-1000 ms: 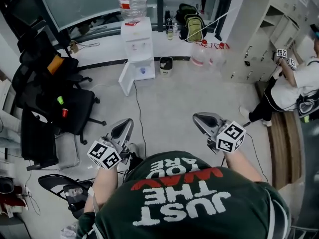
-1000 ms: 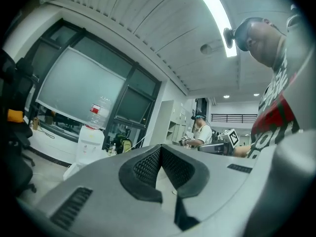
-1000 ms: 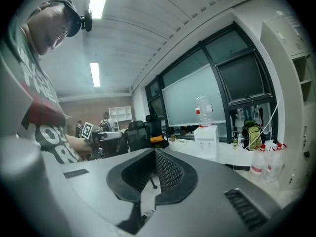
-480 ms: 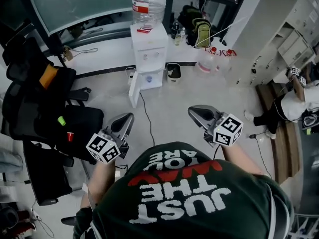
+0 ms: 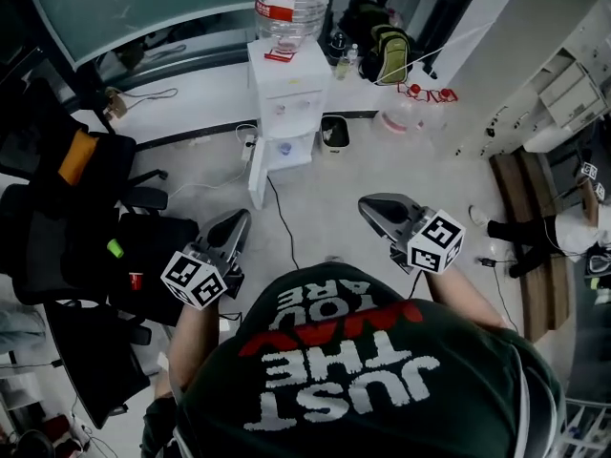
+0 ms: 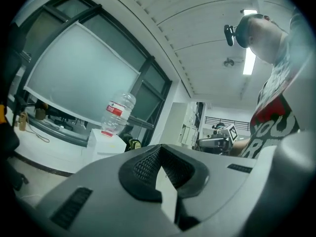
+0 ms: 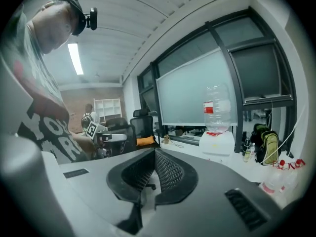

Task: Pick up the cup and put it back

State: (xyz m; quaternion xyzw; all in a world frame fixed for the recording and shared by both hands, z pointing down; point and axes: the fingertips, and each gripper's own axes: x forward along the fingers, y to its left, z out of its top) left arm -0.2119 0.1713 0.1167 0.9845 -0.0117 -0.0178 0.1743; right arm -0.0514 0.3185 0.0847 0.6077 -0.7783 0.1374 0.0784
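1. Office chairs (image 5: 67, 227), black, clustered at the far left; an orange cushion (image 5: 76, 157) lies on the farthest one.

2. Left tongs (image 5: 242, 218), in my left hand, just left of my chest. The nose points away from me toward the far wall. Jaws are closed tip to tip, with nothing between the pads. The marker cube (image 5: 196, 279) sits at the near end.

3. Water dispenser (image 5: 284, 103), white, at the far centre against the window ledge. A clear bottle (image 5: 291, 3) with a red label stands inverted on top. The lower door hangs open to the left. A dark cable (image 5: 282, 218) trails across the floor from it toward me.

4. Small bin (image 5: 334, 132), dark, on the floor just right of the dispenser.

5. Backpack (image 5: 389, 53), green and black, on the far ledge, right of the bottle.

6. Right tongs (image 5: 365, 203), in my right hand, level with the left pair and well apart from it. The nose points to the far left. Jaws are pressed together and hold nothing. Its marker cube (image 5: 435, 243) is at the near end.

7. Lockers (image 5: 563, 84), white, along the right wall.

8. Wooden bench (image 5: 520, 198), on the floor near the lockers.

9. Another person (image 5: 573, 232), at the right edge, beside the bench.

10. Cup: I cannot make it out in any view.
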